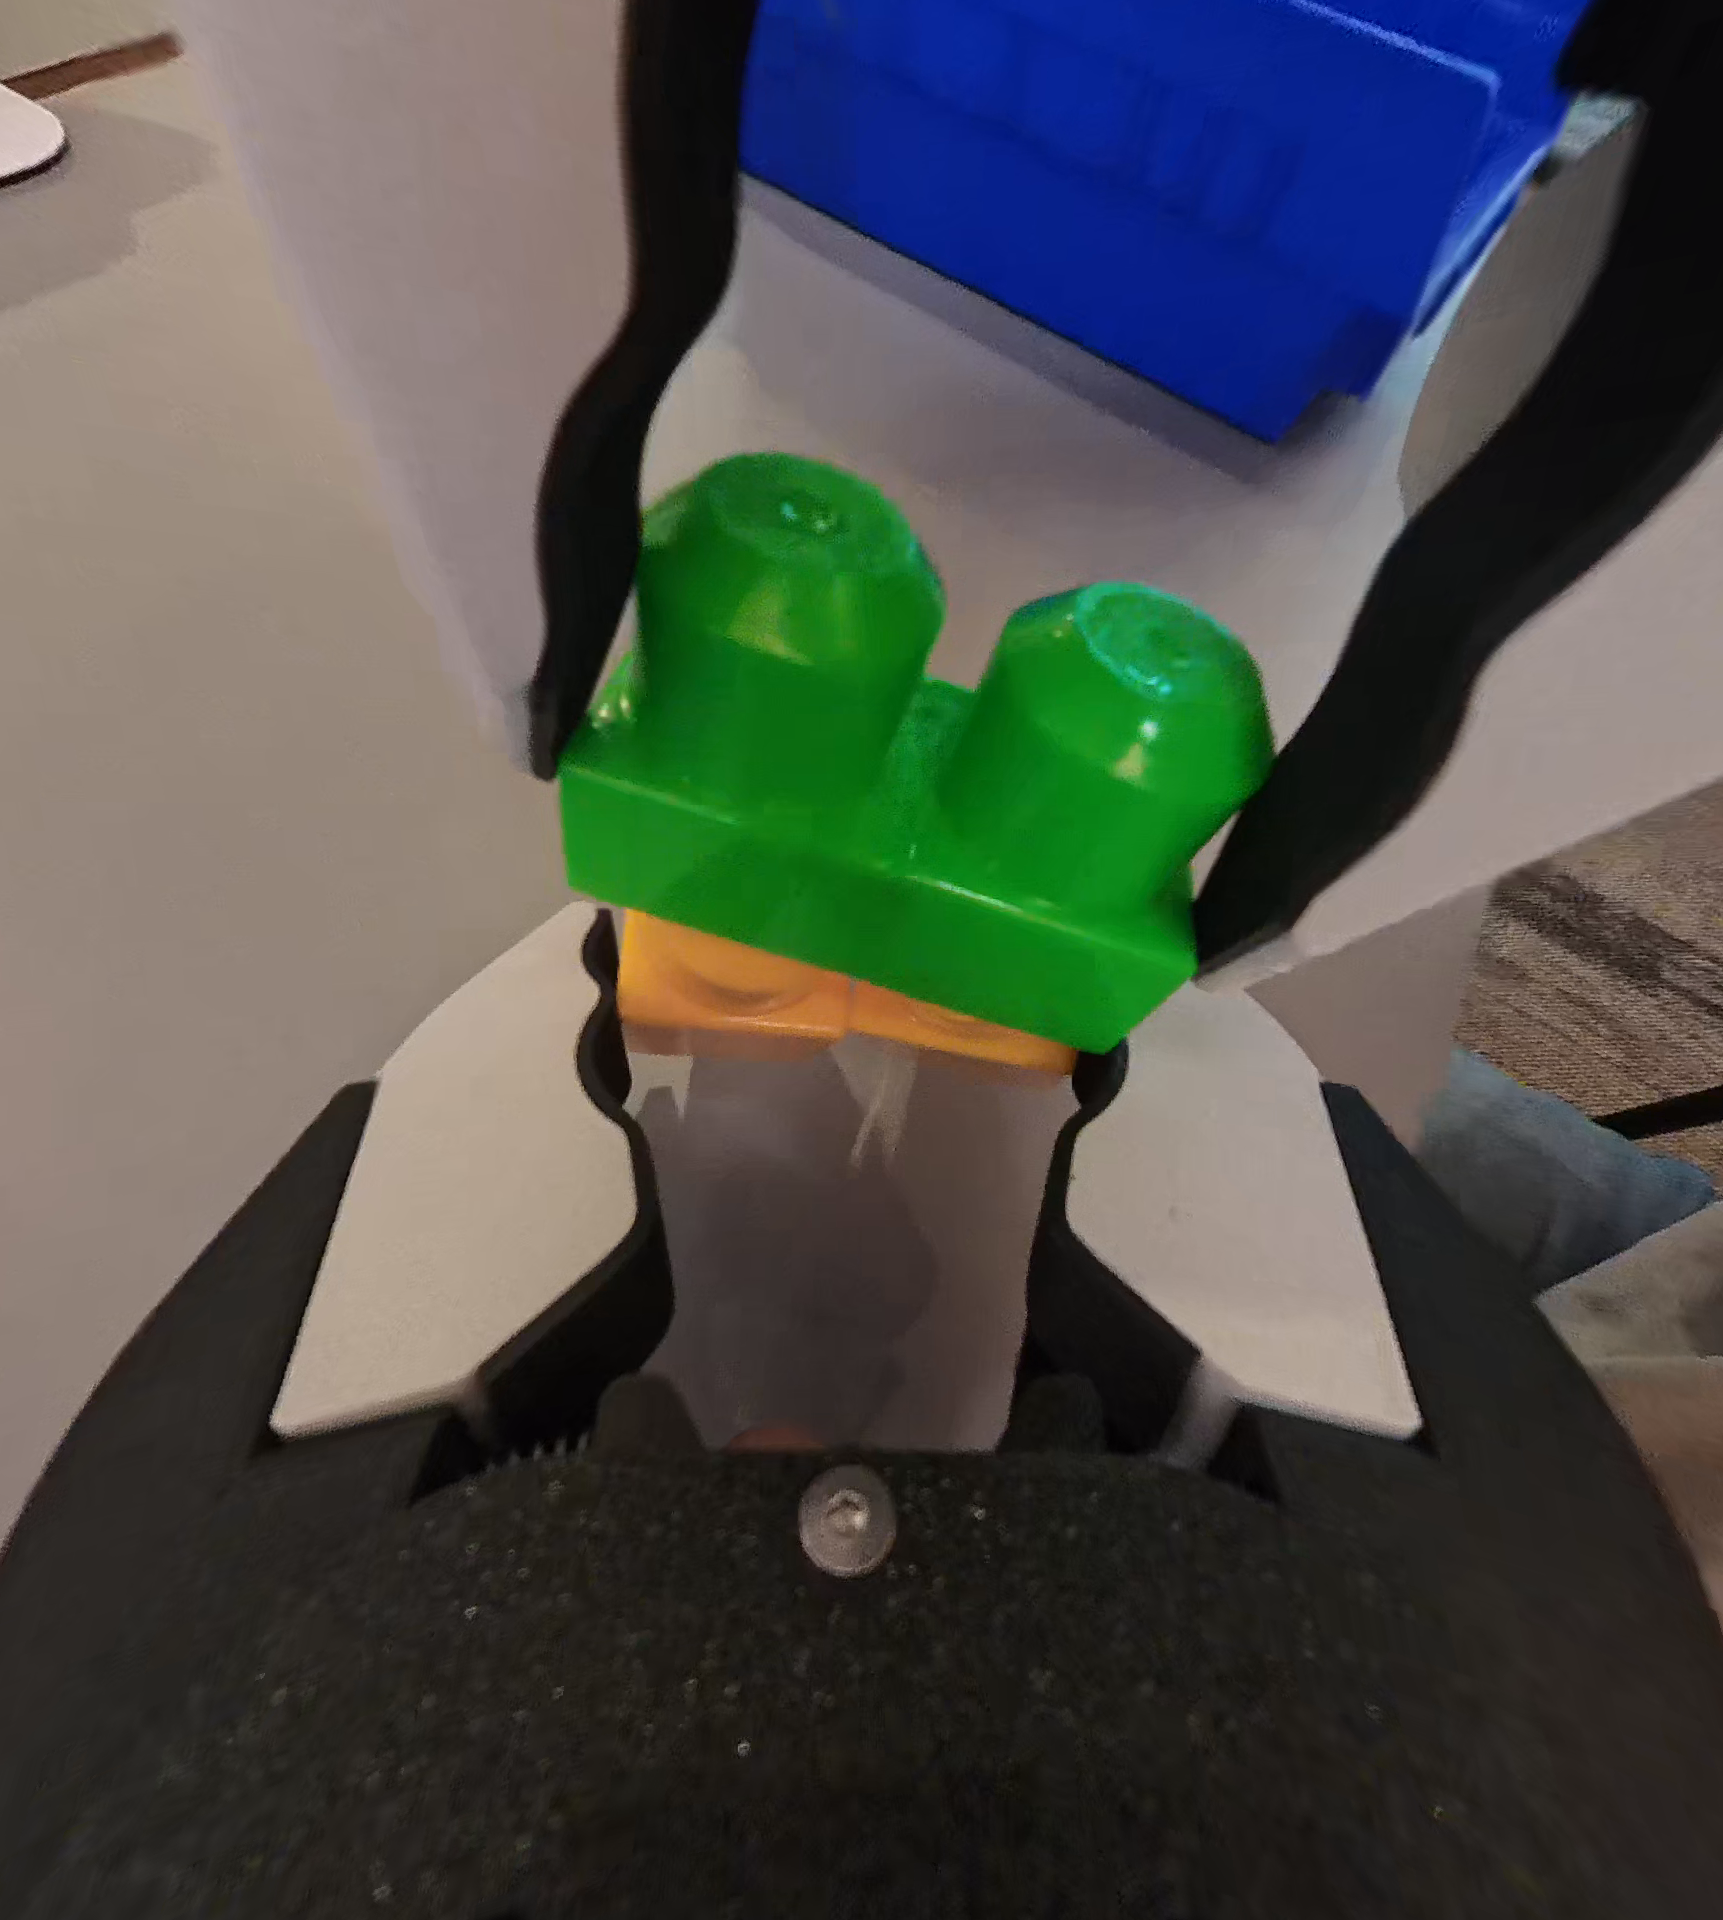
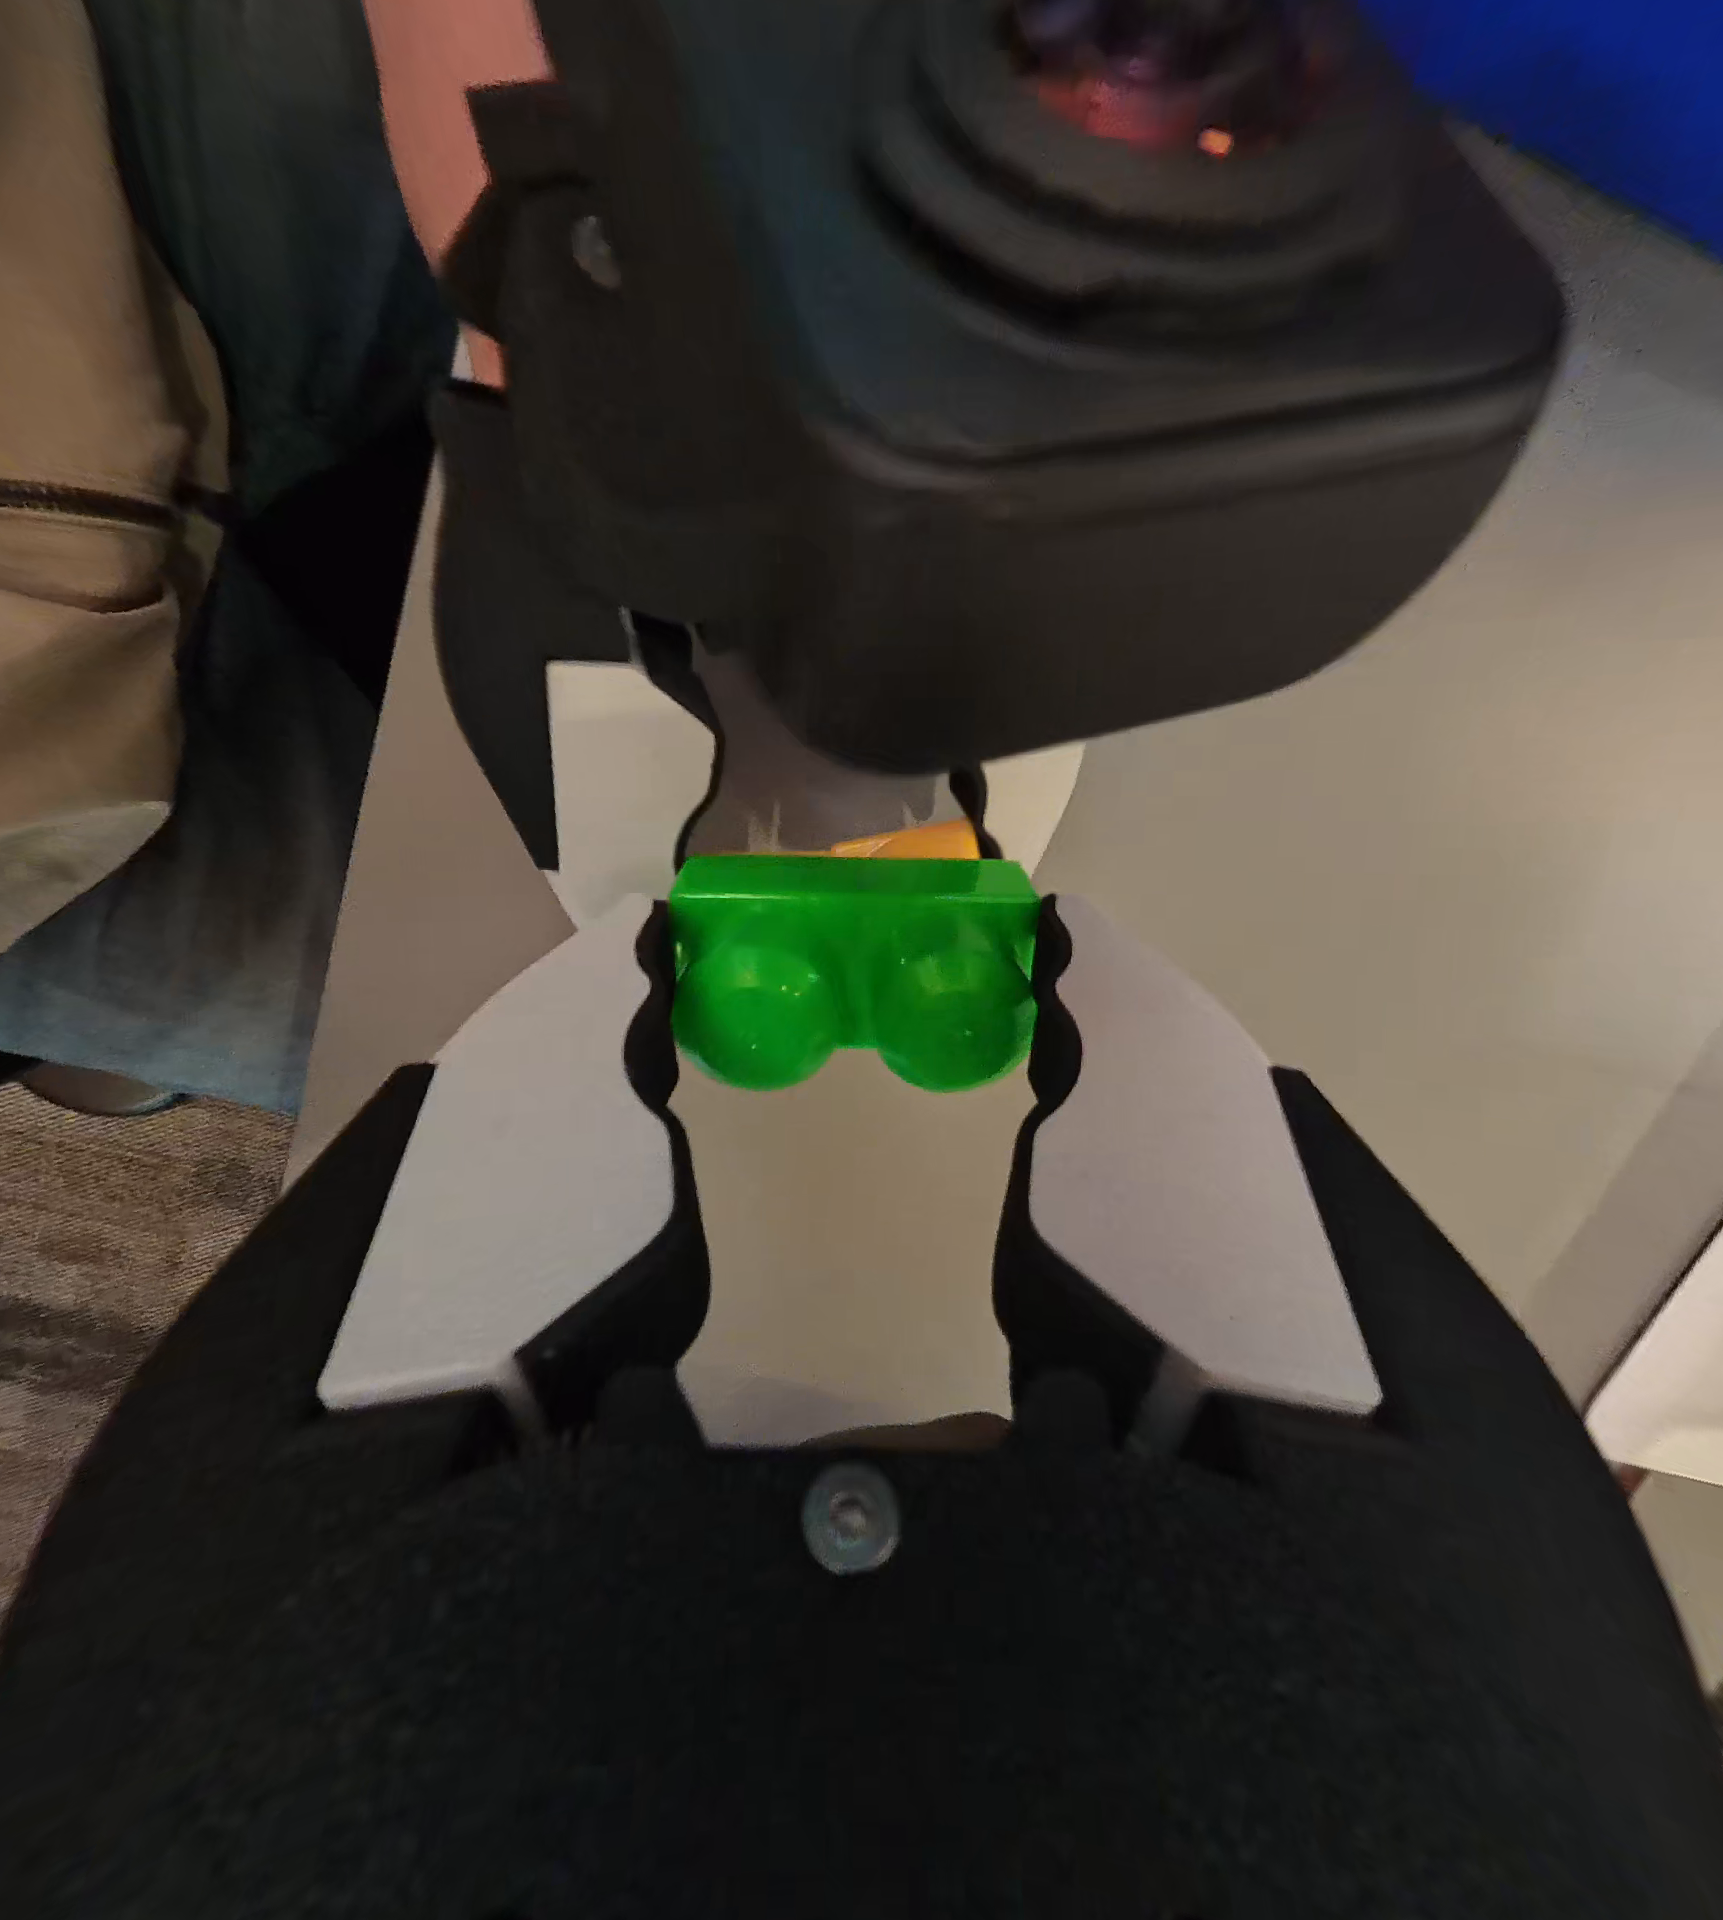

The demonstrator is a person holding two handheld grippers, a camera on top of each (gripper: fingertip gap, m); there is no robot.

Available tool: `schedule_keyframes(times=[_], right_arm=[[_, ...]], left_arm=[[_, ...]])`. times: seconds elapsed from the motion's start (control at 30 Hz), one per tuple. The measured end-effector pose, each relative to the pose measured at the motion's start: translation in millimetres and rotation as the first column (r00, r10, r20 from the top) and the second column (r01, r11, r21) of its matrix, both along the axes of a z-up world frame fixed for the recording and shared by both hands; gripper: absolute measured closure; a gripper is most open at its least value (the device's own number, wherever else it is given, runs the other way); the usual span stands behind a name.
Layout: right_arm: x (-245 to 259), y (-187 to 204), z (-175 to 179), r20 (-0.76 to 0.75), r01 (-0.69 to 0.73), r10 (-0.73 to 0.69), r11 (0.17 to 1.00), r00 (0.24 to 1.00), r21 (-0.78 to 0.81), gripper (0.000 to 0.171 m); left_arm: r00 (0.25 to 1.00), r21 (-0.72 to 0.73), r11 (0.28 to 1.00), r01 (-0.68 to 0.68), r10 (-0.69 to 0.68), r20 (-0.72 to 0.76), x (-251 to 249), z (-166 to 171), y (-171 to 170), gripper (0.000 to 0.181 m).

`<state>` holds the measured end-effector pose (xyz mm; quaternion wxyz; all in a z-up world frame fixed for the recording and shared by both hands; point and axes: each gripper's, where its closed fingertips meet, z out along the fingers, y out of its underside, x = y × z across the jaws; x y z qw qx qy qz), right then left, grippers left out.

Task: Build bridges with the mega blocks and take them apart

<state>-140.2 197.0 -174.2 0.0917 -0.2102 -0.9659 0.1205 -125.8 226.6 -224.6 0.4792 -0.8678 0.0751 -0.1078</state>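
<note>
left gripper (image 1: 846, 1023) clamped on orange block (image 1: 732, 1003) | right gripper (image 2: 849, 987) clamped on green block (image 2: 846, 971), stacked together

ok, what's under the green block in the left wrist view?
An orange block sits under the green block, gripped by the left gripper. Only its near edge shows; the rest is covered. The right gripper clamps the green block's ends.

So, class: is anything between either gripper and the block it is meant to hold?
Nothing visible. The right gripper is shut directly on the green block, and the left gripper is shut directly on the orange block joined beneath it.
</note>
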Motion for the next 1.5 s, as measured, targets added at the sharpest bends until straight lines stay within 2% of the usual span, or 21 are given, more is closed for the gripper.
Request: schedule_keyframes(times=[0.37, 0.53, 0.83, 0.9, 1.03, 1.1, 1.17, 1.27, 1.37, 1.43, 1.5], right_arm=[[-5, 0, -3, -0.012, 0.023, -0.024, 0.996, 1.000, -0.092, 0.104], [-8, 1, -4, -0.013, 0.047, -0.049, 0.994, 0.999, -0.098, 0.097], [-13, -5, -2, -0.018, 0.040, -0.042, 0.991, 0.999, -0.130, 0.099], [-15, -1, -1, -0.027, 0.057, -0.061, 0.989, 0.998, -0.137, 0.100], [-28, 26, 27, -0.111, 0.177, -0.212, 0.949, 0.971, -0.261, 0.102], [-32, 52, 33, -0.167, 0.277, -0.336, 0.913, 0.927, -0.300, 0.105], [-27, 79, 28, -0.203, 0.408, -0.481, 0.856, 0.853, -0.316, 0.107], [1, 91, -4, -0.201, 0.533, -0.603, 0.787, 0.772, -0.312, 0.110], [27, 87, -51, -0.203, 0.577, -0.614, 0.788, 0.763, -0.215, 0.109], [28, 90, -65, -0.207, 0.620, -0.653, 0.757, 0.728, -0.207, 0.109], [25, 86, -68, -0.152, 0.645, -0.696, 0.711, 0.701, -0.280, 0.113]], left_arm=[[1.000, 0.009, 1.000, -0.024, 0.024, 0.008, -4, -3, 2, 0.097], [0.999, 0.005, 0.999, -0.047, 0.047, 0.014, -9, -3, 3, 0.097], [0.997, 0.034, 0.996, -0.081, 0.080, 0.017, -15, 1, 4, 0.097], [0.994, -0.004, 0.994, -0.105, 0.105, 0.010, -21, -5, 4, 0.097], [0.992, -0.034, 0.992, -0.122, 0.123, -0.001, -25, -10, 3, 0.097], [0.992, -0.064, 0.990, -0.128, 0.128, -0.007, -25, -14, 2, 0.097], [0.989, -0.092, 0.985, -0.146, 0.147, 0.002, -27, -17, -1, 0.097], [0.986, -0.143, 0.976, -0.163, 0.168, 0.020, -29, -24, -7, 0.097], [0.985, -0.169, 0.973, -0.158, 0.167, 0.040, -29, -29, -10, 0.097], [0.986, -0.191, 0.970, -0.154, 0.162, 0.030, -28, -32, -13, 0.097], [0.984, -0.218, 0.962, -0.162, 0.175, 0.041, -26, -35, -16, 0.097]])
